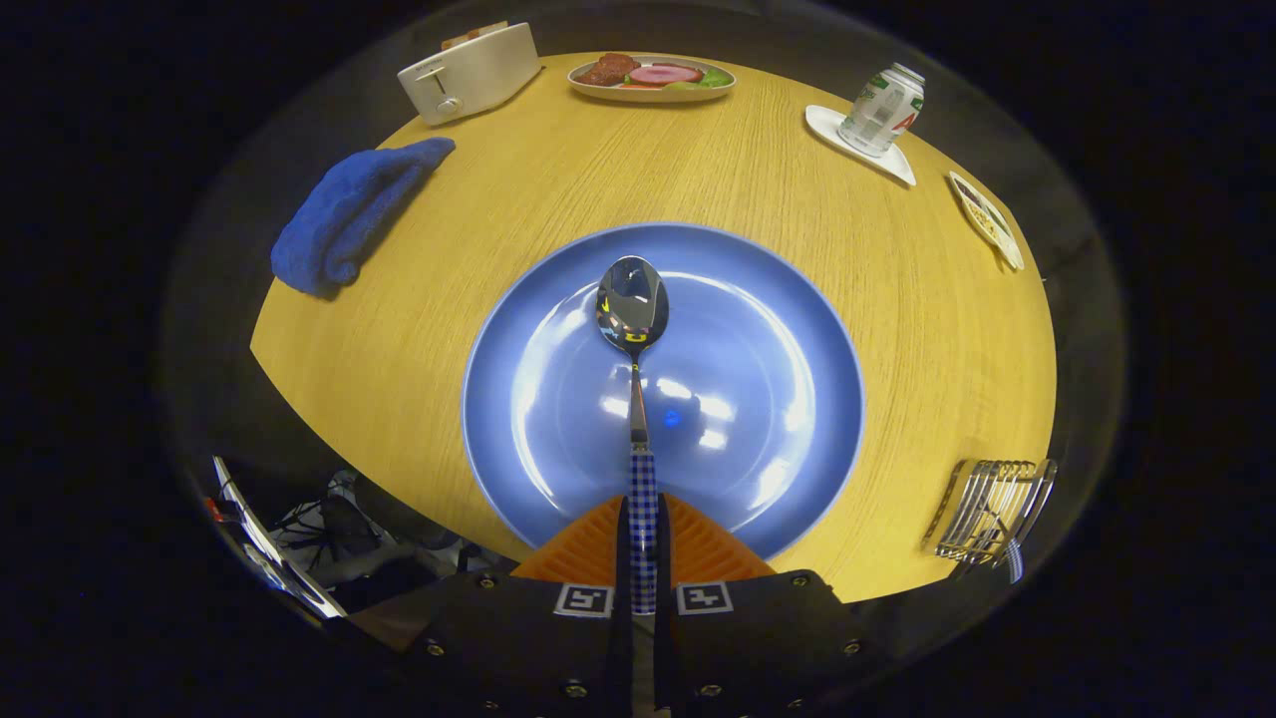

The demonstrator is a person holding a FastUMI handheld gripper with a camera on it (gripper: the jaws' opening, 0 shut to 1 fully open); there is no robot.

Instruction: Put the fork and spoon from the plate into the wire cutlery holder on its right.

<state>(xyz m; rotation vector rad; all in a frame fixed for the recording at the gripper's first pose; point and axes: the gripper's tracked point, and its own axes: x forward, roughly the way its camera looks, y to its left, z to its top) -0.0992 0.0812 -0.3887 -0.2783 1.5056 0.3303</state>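
Note:
My gripper is shut on the checked handle of the spoon, both fingers pressing on it. The spoon points straight ahead, its shiny bowl hanging over the middle of the blue plate just beyond the fingers. It looks lifted off the plate. The wire cutlery holder stands on the table to the right of the plate, close to the table's near edge; a checked handle shows at its lower side, likely the fork.
On the round wooden table lie a blue cloth at far left, a white toaster, a dish of food, a can on a white coaster and a small dish at right. Cables lie below the table's left edge.

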